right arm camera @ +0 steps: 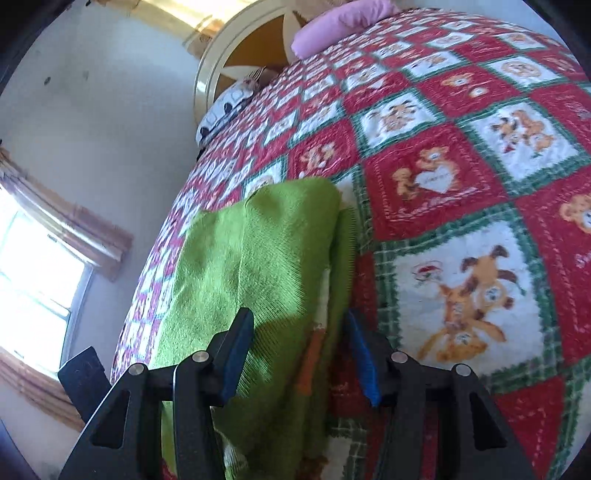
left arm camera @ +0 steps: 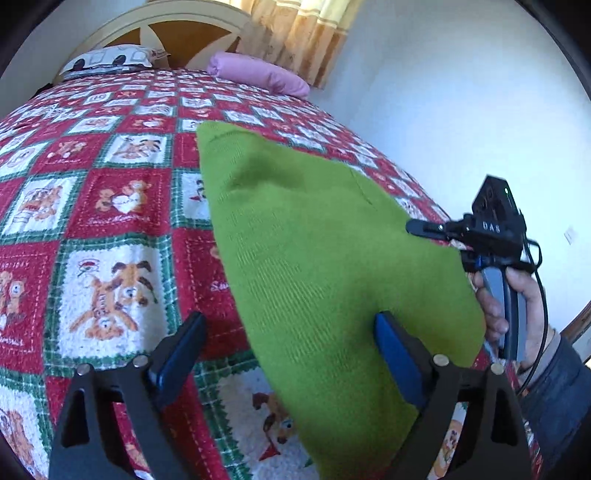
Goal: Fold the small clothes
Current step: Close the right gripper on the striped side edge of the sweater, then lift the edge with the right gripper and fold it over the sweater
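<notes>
A green knit garment lies on the bed; it also shows in the right wrist view. My left gripper is open, its jaws wide apart, with the garment's near part between them and its right finger over the cloth. My right gripper is open, with a raised fold of the garment between its jaws. In the left wrist view the right gripper sits at the garment's right edge, held by a hand.
The bed carries a red, green and white quilt with bear and dog pictures. A pink bolster and a patterned pillow lie by the headboard. A white wall runs along the bed's right side. A window is at the left.
</notes>
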The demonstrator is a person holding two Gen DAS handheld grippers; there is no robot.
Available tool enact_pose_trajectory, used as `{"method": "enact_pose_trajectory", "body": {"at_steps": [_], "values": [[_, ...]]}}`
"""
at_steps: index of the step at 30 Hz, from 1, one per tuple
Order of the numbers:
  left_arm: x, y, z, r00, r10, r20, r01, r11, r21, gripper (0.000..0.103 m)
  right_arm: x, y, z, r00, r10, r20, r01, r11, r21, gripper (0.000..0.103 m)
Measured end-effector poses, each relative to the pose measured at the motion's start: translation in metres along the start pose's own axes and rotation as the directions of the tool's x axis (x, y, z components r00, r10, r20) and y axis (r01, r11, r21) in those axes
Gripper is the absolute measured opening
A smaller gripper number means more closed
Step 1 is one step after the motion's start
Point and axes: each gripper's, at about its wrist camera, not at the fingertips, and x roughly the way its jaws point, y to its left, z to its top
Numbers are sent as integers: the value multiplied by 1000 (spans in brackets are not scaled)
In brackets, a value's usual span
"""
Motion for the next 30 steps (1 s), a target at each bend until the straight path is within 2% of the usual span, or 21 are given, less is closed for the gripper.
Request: {"method": "enact_pose_trajectory", "body": {"at_steps": [8,15,17,22,28,30], "values": [[5,-10,-5,1000,11,-23,-10,998,60,96,21,-2,17,1000,30,-4,-30,1000,2,54],[6,-11,-5,1000,4,-20,-3,998,60,96,30,0,21,993,112,-25,-112,994,-9,55],[6,-11,-5,1000,6,-20,-5,998,62,96,33,0,21,994,106,-30,-107,994,-12,52],[8,-16,-5,999,35,-26,-32,996,83,96,36,-6,20,994,110,-26,-110,994,5,35],[10,-23,-4,996,81,-41,-76,990,116,90,35,-3,13,997,79,-6,-79,997,-25,34],[10,-24,-4,995,81,-50,-74,990,123,85,35,-4,13,996,86,-5,-86,996,-8,34]]}}
